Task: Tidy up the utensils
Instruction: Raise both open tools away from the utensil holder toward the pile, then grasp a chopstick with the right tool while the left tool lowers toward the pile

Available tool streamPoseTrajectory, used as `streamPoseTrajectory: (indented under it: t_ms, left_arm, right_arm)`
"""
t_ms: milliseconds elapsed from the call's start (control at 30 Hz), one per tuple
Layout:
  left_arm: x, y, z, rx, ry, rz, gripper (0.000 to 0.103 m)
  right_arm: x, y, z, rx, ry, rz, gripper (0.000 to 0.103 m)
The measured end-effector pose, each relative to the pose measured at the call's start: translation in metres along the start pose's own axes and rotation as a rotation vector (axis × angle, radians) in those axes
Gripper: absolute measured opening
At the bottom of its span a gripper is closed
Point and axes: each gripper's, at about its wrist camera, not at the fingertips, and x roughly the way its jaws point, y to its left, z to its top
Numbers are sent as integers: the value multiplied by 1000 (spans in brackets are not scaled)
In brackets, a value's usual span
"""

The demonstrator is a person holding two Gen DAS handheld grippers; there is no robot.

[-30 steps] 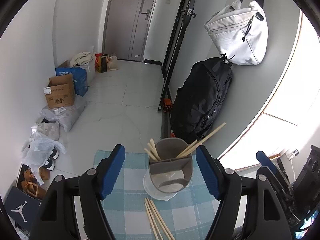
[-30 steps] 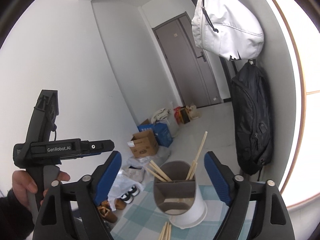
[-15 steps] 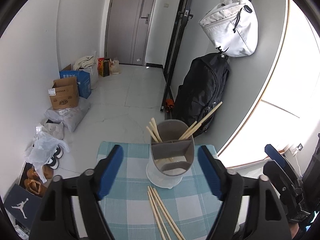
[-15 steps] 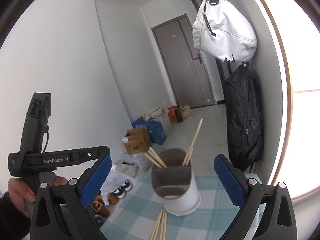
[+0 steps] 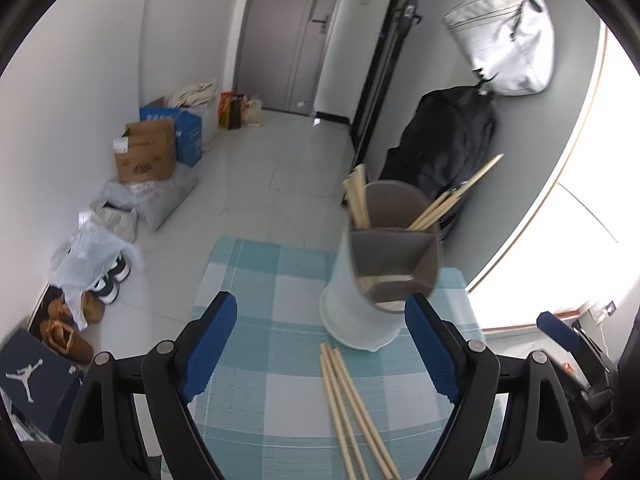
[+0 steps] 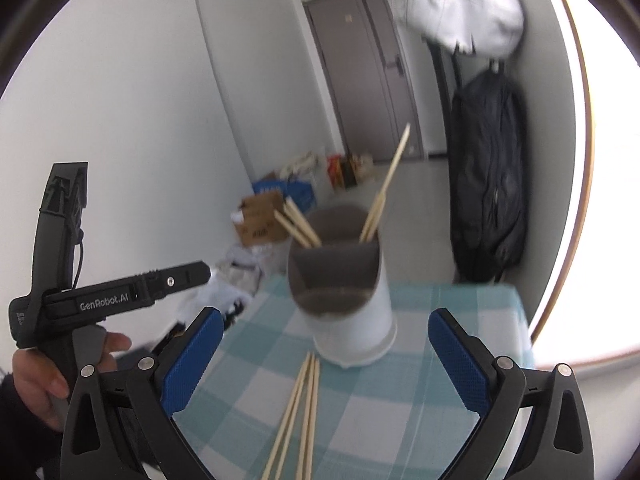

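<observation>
A white utensil holder with a grey divided insert [image 5: 372, 292] [image 6: 348, 300] stands upright on the teal checked tablecloth [image 5: 264, 280] [image 6: 440, 380]. Wooden chopsticks [image 5: 452, 196] [image 6: 384, 192] stick out of its back compartments. Three loose chopsticks [image 5: 352, 408] [image 6: 300, 412] lie on the cloth in front of the holder. My left gripper [image 5: 320, 344] is open and empty, above the cloth just short of the holder. My right gripper [image 6: 324, 356] is open and empty, also in front of the holder. The hand-held left gripper [image 6: 112, 300] shows at the left of the right wrist view.
The table is small, with its edges close behind and beside the holder. Beyond it, on the floor, are cardboard boxes [image 5: 146, 156], bags and shoes [image 5: 108, 280]. A black backpack [image 5: 440, 140] and a white bag [image 5: 508, 36] hang on the right wall.
Both grippers have drawn back and tilted down from the holder, so more cloth and the loose chopsticks show. The right gripper's jaws opened wider. The holder and chopsticks have not moved.
</observation>
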Motion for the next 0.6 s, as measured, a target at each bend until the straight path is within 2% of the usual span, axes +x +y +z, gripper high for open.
streamPoseTrajectory:
  t_ms: [100,200,267,367,433,533,600]
  left_arm:
    - [11,13,-5,-33,25,4,83]
    - [20,27,-10,-63,59,7,83]
    - [25,36,-13,-77,77,16,83]
    - [31,48,-14,-109,103,34,83]
    - [34,55,-15,-135,116,34,83]
    - [35,62,-15,-174,114,61,83]
    - [35,66,-15,-188,114,59,83]
  right_arm:
    - [18,1,-8,-12,82,-20,101]
    - [38,3,-17,-23,161,-26,93]
    - [52,4,-23,-18,218,-24,77]
    - [77,4,-33,-5,309,-24,60]
    - [97,6,-41,-6,380,-20,58]
    - [122,12,-54,-41,458,-38,41]
    - [138,16,-62,-65,508,-45,36]
